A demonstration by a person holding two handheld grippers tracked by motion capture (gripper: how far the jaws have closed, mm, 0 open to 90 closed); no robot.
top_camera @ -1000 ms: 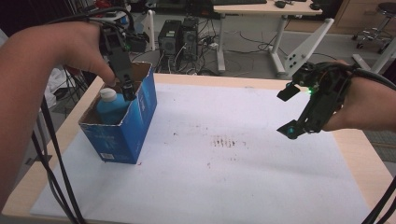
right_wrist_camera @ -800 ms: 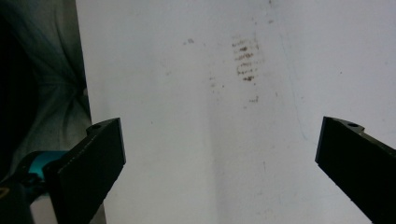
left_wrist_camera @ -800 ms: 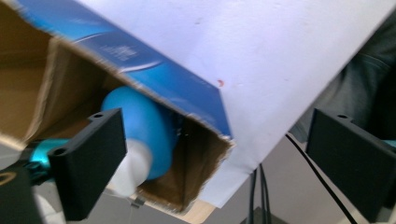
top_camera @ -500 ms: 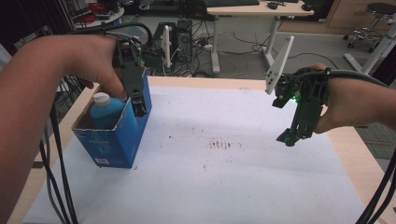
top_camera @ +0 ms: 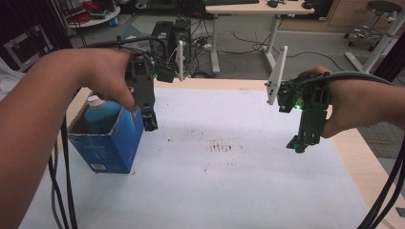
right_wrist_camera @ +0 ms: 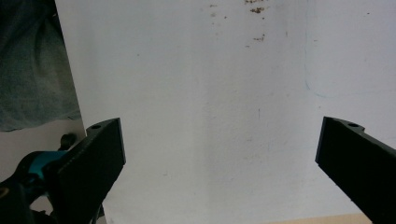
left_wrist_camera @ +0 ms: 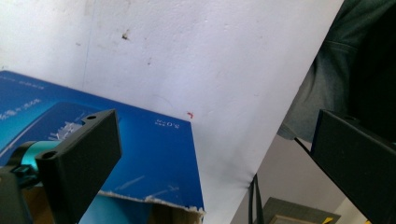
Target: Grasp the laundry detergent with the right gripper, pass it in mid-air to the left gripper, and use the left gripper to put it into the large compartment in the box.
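The blue box [left_wrist_camera: 154,154] carries small white print on its side, seen upside down in the left gripper view and too blurred to read; a white label [top_camera: 98,167] on its front is illegible too

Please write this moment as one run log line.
left gripper: open, jaws just opened, at blue box | bottle: in box | right gripper: open, empty, above white sheet

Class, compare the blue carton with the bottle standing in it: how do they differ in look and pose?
The blue carton is a printed box with a torn-open top; the bottle is rounded, with a white cap. The carton rests on the white sheet; the bottle stands upright inside it, cap above the rim. Both are blue.
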